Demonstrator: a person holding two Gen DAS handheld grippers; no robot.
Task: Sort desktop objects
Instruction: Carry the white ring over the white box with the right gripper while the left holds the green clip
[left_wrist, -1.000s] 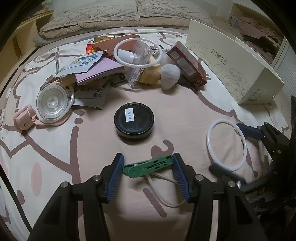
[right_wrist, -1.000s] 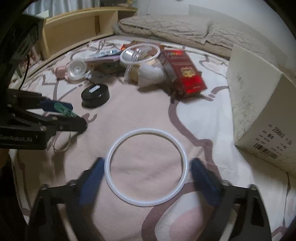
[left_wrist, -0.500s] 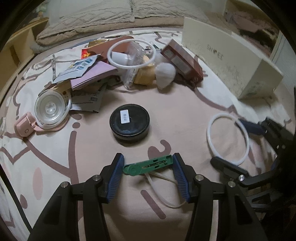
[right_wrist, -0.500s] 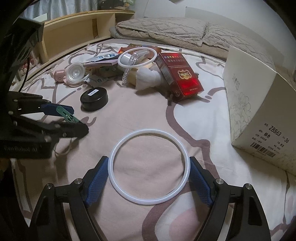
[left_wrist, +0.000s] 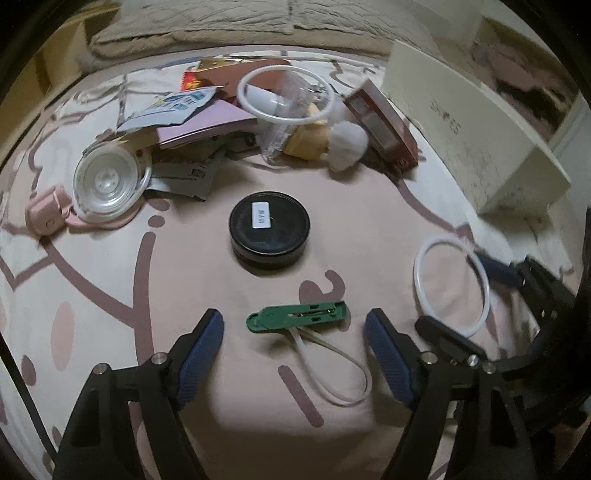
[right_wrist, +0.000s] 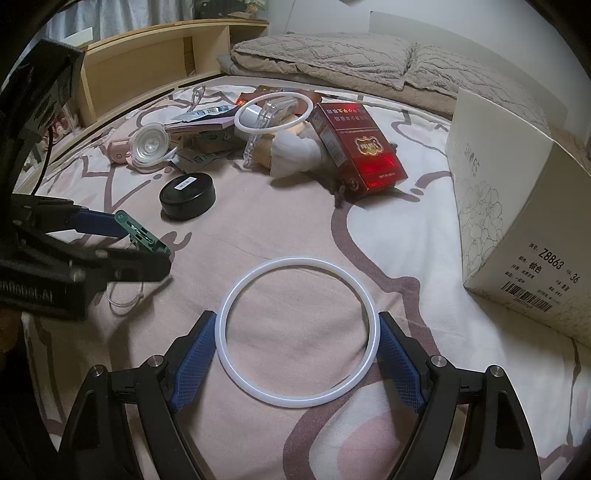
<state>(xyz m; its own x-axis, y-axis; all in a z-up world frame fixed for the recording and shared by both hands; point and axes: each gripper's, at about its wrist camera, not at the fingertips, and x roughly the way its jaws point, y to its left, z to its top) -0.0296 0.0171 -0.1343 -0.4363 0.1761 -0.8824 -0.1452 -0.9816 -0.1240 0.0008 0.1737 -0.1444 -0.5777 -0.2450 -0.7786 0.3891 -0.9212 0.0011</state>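
While the bed carries everything under its pink patterned cover, the largest thing on it is the cream shoe box, standing at the right edge, well apart from the clutter and probably out of the sorting for now. Beyond it in size comes the unsorted heap near the pillows: a red carton leaning on a white soft lump, a second white ring propped over clear plastic, papers, a clear round lid and a pink gadget beside it. A black round tin sits alone between that heap and the cleared foreground, seemingly pulled out already. Nearer, a white ring lies flat, and the right tongs bracket it, blue pads just outside its rim on either side, spread wide and grasping nothing; whether the pads touch the rim I cannot tell. That straddle suggests the ring has been set down here as its own group, or is about to be squeezed. Smallest is the green clip with its pale cord loop, lying flat between the fingers of the left tongs, which are released, gaps showing on both sides.
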